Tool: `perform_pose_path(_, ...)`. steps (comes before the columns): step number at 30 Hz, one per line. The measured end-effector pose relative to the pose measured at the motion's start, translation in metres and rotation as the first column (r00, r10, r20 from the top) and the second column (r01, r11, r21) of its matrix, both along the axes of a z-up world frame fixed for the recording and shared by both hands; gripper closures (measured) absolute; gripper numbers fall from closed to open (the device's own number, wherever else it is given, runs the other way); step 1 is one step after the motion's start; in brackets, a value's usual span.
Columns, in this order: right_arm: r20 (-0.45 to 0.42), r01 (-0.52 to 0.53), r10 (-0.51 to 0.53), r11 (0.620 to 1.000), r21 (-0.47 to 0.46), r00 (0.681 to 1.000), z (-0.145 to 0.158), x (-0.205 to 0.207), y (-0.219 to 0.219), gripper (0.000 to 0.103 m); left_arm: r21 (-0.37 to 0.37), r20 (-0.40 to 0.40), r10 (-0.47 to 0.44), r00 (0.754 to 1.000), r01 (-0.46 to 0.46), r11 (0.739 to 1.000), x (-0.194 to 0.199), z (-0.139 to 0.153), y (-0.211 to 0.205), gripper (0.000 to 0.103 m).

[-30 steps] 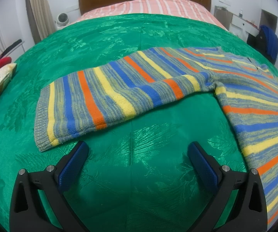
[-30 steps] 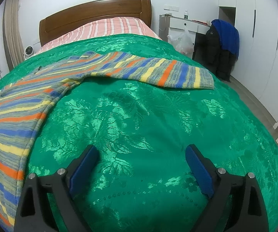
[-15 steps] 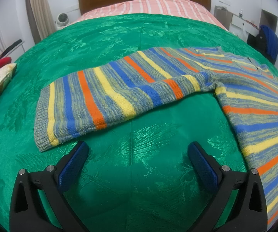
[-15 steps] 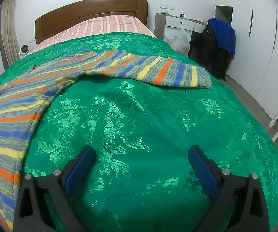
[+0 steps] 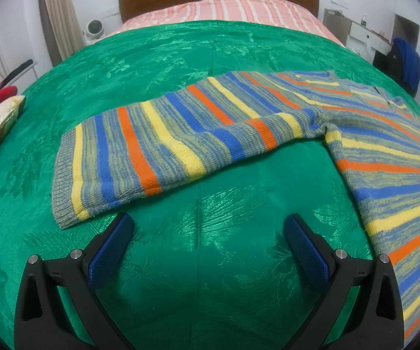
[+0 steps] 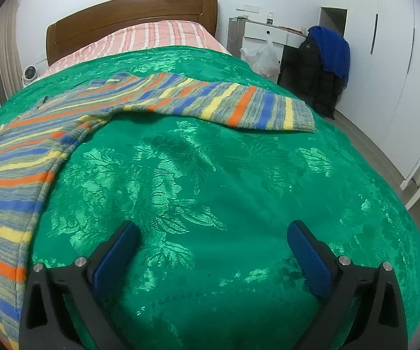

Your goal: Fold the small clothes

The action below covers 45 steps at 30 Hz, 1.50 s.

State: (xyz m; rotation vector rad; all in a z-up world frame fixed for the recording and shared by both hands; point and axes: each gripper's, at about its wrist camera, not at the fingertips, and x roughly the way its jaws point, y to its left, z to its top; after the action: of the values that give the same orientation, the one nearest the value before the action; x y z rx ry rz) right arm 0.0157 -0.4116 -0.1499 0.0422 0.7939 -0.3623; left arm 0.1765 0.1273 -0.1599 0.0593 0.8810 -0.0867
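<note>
No lettering, label, brand or number can be read in either view; the striped sweater shows only its bands of colour; the green bedspread carries only a woven leaf pattern; the dark jacket at the upper right of the right wrist view has a small pale mark near its collar, too small to make out.

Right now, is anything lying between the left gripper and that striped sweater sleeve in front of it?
Nothing visible. The left gripper is open and empty over bare green bedspread, and the sleeve of the striped sweater lies flat just beyond its fingertips, with only bedspread in the gap.
</note>
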Motion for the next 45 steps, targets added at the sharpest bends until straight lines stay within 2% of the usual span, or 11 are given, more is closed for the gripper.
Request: perform_pose_path(45,0.053,-0.028,0.028,1.0,0.002,0.998,0.002,-0.017,0.0,0.001,-0.001,0.004,0.003,1.0,-0.003,1.0,-0.001,0.0,-0.001,0.0)
